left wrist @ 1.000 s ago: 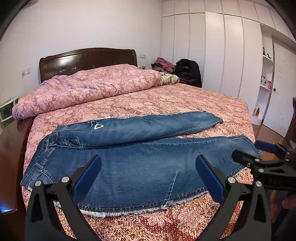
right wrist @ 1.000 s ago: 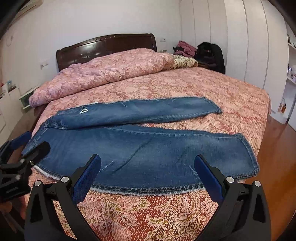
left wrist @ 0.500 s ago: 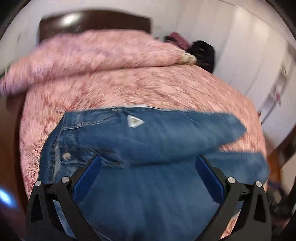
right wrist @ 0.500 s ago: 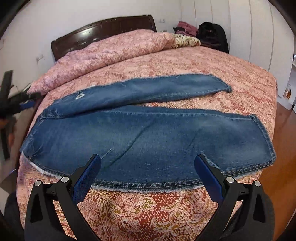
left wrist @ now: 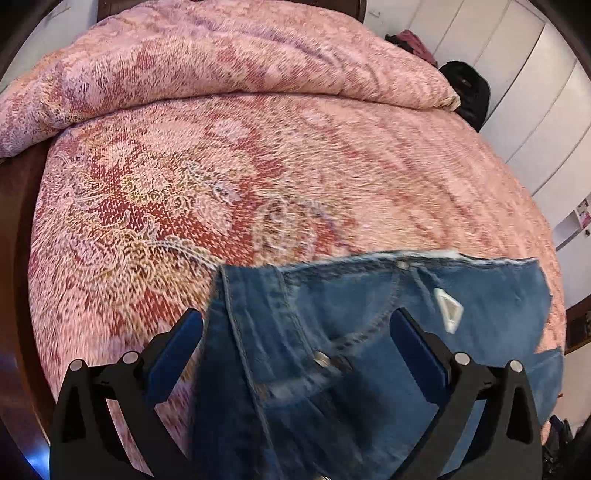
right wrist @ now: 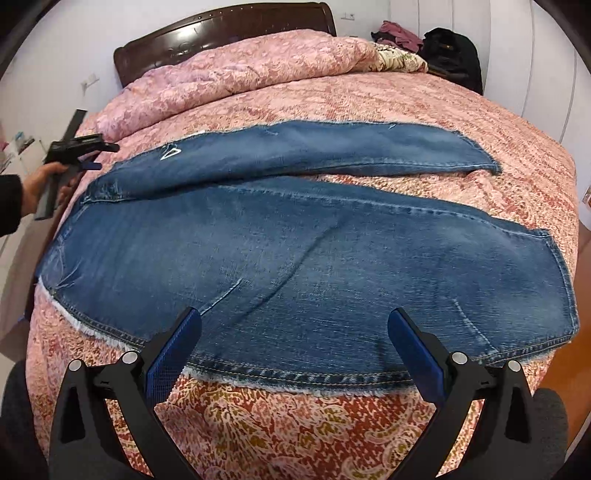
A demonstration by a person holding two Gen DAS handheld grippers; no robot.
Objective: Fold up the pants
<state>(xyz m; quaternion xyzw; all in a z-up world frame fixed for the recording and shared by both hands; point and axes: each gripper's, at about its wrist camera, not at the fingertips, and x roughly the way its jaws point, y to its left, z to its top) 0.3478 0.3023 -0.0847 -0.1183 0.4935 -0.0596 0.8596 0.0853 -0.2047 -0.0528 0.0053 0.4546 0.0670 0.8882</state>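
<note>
Blue jeans (right wrist: 295, 243) lie flat across the pink patterned bed, waist to the left, both legs stretched right, the far leg (right wrist: 314, 151) angled away. My right gripper (right wrist: 294, 332) is open just above the near leg's frayed edge. My left gripper (left wrist: 297, 334) is open, hovering over the jeans' waistband corner (left wrist: 332, 325) with a rivet and a white triangle patch. It also shows in the right wrist view (right wrist: 79, 147), held at the bed's left side by the waist.
A bunched pink duvet (right wrist: 240, 70) lies by the dark wooden headboard (right wrist: 221, 29). A black bag (right wrist: 454, 55) and clothes sit at the far right of the bed. White wardrobes (left wrist: 535, 92) stand on the right. The bed's edge (right wrist: 295, 424) is just below my right gripper.
My left gripper has swung left and forward to the waist end of the jeans. My right gripper has moved closer over the near leg.
</note>
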